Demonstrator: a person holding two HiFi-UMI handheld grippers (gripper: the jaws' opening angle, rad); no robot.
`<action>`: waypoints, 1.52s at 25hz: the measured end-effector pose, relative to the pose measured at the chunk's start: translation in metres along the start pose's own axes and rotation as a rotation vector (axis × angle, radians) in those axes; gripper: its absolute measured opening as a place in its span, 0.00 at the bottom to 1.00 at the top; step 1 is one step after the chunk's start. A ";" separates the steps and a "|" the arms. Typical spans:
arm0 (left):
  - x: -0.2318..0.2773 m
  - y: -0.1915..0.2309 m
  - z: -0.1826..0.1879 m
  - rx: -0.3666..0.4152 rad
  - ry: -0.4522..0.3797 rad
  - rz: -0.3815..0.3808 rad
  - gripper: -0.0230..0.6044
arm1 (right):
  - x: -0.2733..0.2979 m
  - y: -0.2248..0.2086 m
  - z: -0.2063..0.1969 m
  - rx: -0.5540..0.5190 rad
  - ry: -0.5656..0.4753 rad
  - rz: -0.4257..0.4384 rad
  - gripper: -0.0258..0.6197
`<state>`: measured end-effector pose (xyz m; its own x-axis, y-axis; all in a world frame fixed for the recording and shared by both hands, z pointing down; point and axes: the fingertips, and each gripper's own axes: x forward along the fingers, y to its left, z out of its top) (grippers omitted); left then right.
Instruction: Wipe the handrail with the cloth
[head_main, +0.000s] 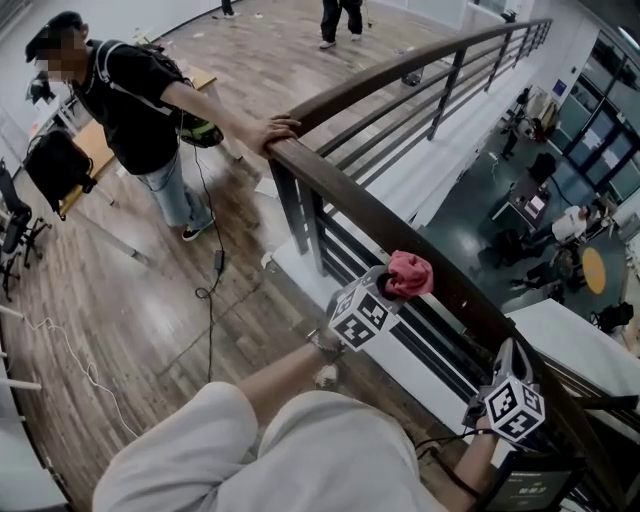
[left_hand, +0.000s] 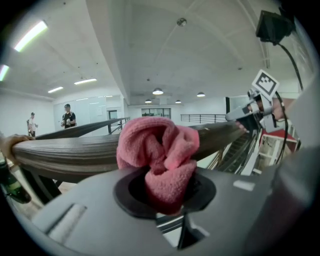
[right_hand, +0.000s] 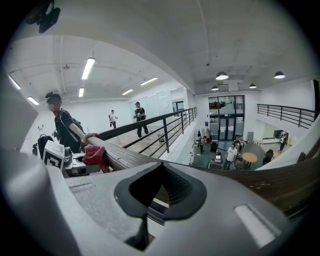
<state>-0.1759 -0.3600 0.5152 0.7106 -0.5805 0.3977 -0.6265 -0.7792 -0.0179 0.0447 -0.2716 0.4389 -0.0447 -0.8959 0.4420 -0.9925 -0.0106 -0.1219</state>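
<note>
Head view looks down on a wood-plank floor (head_main: 130, 300) on an upper level, with a lower hall (head_main: 500, 210) of desks and seated people showing past its edge. A dark wooden handrail (head_main: 345, 195) on black metal bars runs along that edge, curving away toward the top right and coming down toward the bottom right corner.

A bystander (head_main: 130, 100) in a black shirt and jeans stands on the floor at upper left, one hand (head_main: 268, 133) resting on top of the rail where it bends. The wearer's own legs (head_main: 300, 450) in light trousers fill the bottom of the frame.

The left gripper (head_main: 392, 285) reaches up from below to the middle stretch of the rail, its marker cube facing the camera. Its jaws are clamped on a bunched pink cloth (head_main: 410, 273). The left gripper view shows the fabric wedged between them and bulging out in front. The cloth sits against the inner top side of the rail.

The right gripper (head_main: 508, 358) rests at the rail lower down, well apart from the cloth. In the right gripper view its jaws are together with nothing between them, and the rail runs just beyond their tips.

A thin black cable (head_main: 210, 290) trails across the floor below the bystander.
</note>
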 end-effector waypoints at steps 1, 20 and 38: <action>-0.003 0.007 -0.003 -0.004 0.001 0.008 0.18 | 0.000 0.002 -0.001 0.003 0.001 -0.005 0.04; -0.059 0.162 -0.022 -0.067 0.028 0.230 0.18 | -0.002 0.012 -0.008 0.023 0.013 -0.090 0.04; -0.108 0.283 -0.029 -0.183 0.038 0.422 0.18 | -0.003 0.022 0.003 -0.003 0.035 -0.094 0.04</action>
<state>-0.4391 -0.5113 0.4939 0.3711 -0.8261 0.4241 -0.9072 -0.4199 -0.0242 0.0235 -0.2708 0.4320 0.0445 -0.8750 0.4820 -0.9928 -0.0924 -0.0760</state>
